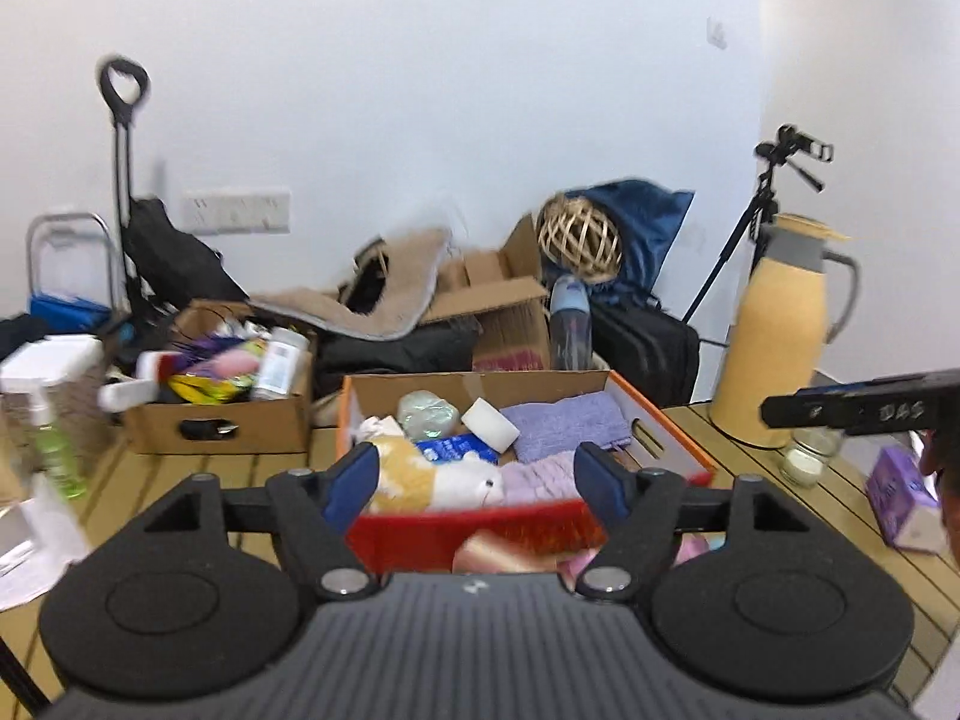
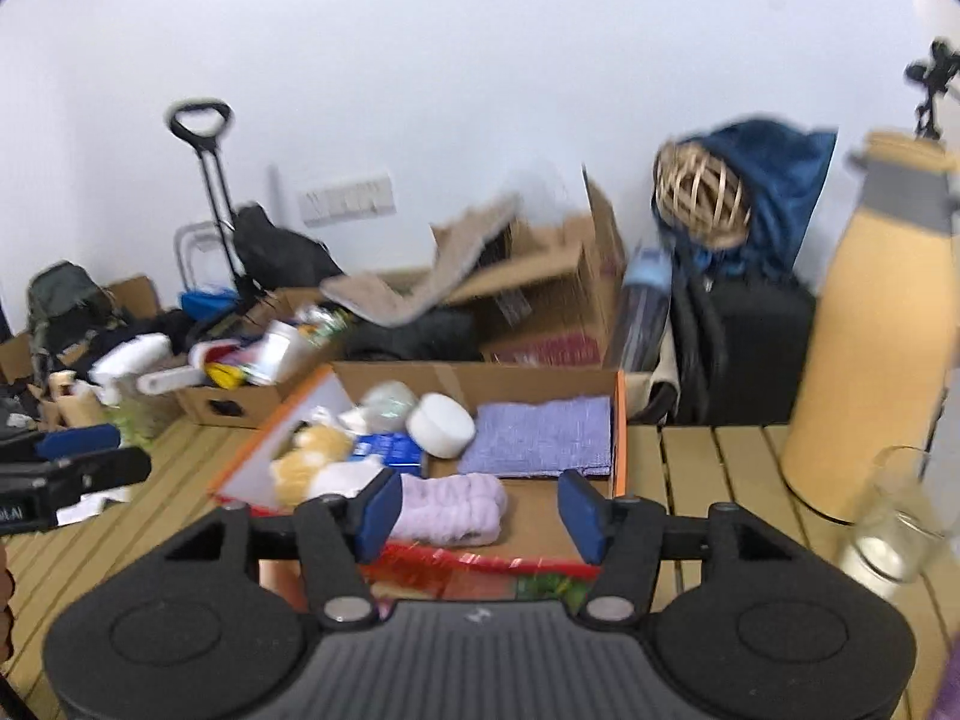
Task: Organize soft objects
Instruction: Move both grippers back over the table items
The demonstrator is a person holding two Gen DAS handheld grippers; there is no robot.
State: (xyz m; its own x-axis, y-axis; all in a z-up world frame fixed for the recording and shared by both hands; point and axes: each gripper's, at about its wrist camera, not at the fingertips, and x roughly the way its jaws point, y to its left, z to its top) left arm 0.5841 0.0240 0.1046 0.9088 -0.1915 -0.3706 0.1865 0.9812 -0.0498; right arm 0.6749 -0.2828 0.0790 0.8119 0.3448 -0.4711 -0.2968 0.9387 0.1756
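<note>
An orange-edged cardboard box sits on the slatted wooden table. It holds a yellow and white plush toy, a purple towel, a lilac rolled cloth, a white round roll and a blue packet. My left gripper is open and empty, just before the box's near edge. My right gripper is open and empty, over the box's near edge beside the lilac cloth.
A second cardboard box with bottles and packets stands at the left. A tall yellow thermos, a glass jar and a purple tissue pack stand at the right. Bags and cartons pile behind the table.
</note>
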